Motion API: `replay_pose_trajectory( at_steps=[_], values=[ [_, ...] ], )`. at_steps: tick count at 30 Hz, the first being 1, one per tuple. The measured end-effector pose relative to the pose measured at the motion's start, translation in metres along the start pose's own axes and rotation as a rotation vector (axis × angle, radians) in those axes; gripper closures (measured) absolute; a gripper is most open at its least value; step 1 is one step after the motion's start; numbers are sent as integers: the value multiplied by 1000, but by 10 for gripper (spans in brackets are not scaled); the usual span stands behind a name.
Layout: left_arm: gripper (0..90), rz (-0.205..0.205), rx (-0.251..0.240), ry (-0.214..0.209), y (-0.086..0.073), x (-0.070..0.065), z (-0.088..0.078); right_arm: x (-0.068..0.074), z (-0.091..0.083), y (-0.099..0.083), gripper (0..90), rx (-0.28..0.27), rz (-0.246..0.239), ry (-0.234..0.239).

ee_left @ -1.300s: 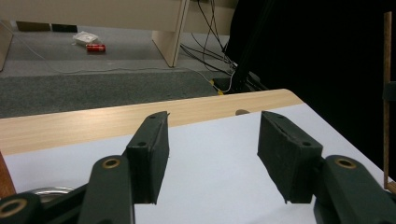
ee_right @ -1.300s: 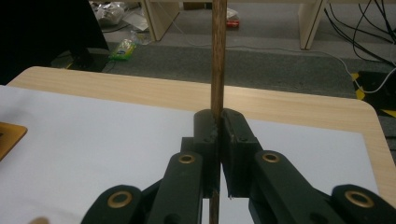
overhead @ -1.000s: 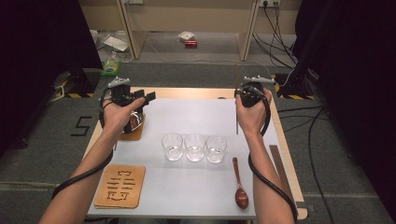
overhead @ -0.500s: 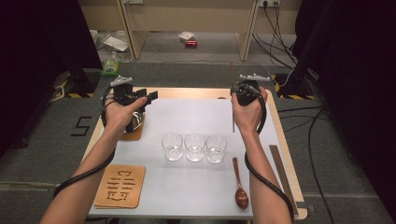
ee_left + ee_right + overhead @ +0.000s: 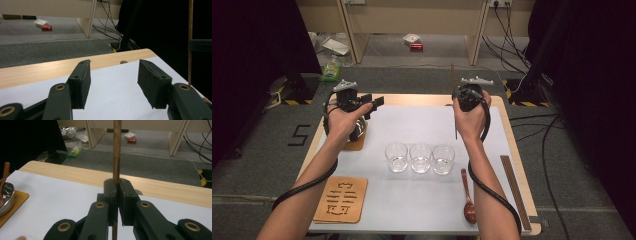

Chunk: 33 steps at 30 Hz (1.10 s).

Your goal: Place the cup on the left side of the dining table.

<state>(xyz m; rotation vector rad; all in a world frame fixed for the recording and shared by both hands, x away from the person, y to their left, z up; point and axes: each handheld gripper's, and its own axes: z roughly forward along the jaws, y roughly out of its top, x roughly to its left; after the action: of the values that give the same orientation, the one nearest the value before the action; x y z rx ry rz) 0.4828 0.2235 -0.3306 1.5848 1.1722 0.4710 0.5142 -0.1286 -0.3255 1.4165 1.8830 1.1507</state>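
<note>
3 glasses (image 5: 420, 158); 2 wooden spoons (image 5: 467, 196); 2 chopsticks (image 5: 514, 191); 2 coasters (image 5: 342, 198); 1 metal bowl (image 5: 5, 195).

Digit "5" painted on floor (image 5: 298, 135) left of table (image 5: 412, 210); no other legible txt.

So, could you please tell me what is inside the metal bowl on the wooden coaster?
A wooden spoon handle rises from the metal bowl on the wooden coaster. The picture's edge cuts off the bowl's inside, hiding any contents.
</note>
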Motion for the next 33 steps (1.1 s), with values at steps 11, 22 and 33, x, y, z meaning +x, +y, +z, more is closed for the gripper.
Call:
replay_pose_trajectory(
  at_steps=[11,22,33],
  values=[
    [428,2,6,2,1,-1,1,12,6,3,855,-2,-13,16],
    [427,-1,7,2,1,-2,4,21,11,5,855,-11,-25,32],
    [426,6,-1,0,6,-5,5,32,16,4,855,-6,-27,51]
  ],
)
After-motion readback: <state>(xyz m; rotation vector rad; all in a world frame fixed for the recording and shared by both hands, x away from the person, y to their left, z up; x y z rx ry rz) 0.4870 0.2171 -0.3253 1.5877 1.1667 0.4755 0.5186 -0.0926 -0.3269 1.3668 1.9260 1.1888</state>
